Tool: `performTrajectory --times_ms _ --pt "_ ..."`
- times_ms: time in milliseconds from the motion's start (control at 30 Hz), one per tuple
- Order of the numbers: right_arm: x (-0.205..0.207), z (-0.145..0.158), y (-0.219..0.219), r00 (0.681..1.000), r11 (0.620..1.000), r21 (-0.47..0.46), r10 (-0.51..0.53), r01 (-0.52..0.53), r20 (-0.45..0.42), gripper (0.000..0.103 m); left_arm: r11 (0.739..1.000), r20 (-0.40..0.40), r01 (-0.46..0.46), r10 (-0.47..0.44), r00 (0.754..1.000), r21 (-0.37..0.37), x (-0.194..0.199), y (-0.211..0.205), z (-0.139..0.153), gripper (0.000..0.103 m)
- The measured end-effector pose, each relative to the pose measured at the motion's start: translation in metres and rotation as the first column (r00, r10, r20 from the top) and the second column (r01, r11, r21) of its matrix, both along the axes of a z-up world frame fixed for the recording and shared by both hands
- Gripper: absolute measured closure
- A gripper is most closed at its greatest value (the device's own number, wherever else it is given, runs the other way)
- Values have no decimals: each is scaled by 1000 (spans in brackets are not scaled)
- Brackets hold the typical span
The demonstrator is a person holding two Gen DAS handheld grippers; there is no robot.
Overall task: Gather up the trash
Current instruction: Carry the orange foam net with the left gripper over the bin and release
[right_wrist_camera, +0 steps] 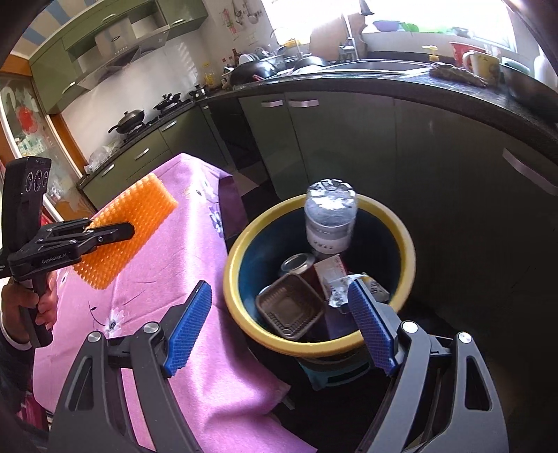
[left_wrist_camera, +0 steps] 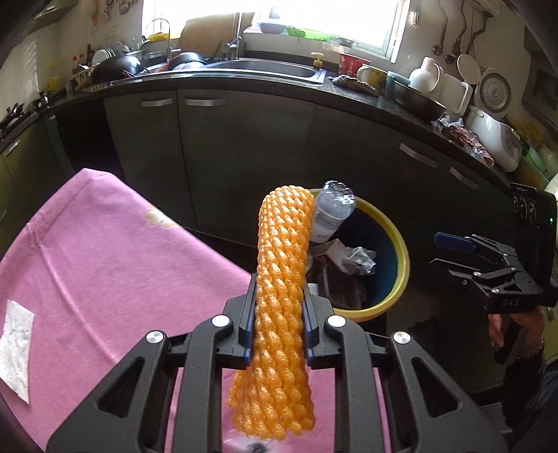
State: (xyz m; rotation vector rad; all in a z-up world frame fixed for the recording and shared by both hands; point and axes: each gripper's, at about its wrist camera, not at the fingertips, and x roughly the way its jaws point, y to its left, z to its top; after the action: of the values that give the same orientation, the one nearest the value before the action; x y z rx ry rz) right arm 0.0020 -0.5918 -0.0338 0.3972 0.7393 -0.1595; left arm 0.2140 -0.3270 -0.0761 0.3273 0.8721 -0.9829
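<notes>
Open air above the yellow-rimmed bin [right_wrist_camera: 244, 313] beside the pink-clothed table [right_wrist_camera: 195, 348]. Inside, crowded: upright plastic bottle [right_wrist_camera: 329, 223] at far rim, brown tray [right_wrist_camera: 289, 308] near

Daylight from the blown-out kitchen window [left_wrist_camera: 279, 21] backlights both views, leaving the dark green cabinet fronts [left_wrist_camera: 244, 156] dim, fisheye bending and vignetting the edges, with slight motion blur on the clear plastic bottle [right_wrist_camera: 329, 219].
</notes>
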Motion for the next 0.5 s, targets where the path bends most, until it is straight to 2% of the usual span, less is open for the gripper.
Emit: performTrajectory --times_ms 133,367,500 --pt "-18 -2 -26 998 998 23 -59 58 16 23 999 -50 30 -29 998 18 -7 -51 -14 83" --pt "-33 -6 -49 995 995 49 -93 91 26 23 991 -101 85 -74 992 103 -18 -121 -51 83" --pt "-39 -9 -53 994 993 63 -102 100 32 23 979 -75 151 -142 987 134 -30 -150 -61 83"
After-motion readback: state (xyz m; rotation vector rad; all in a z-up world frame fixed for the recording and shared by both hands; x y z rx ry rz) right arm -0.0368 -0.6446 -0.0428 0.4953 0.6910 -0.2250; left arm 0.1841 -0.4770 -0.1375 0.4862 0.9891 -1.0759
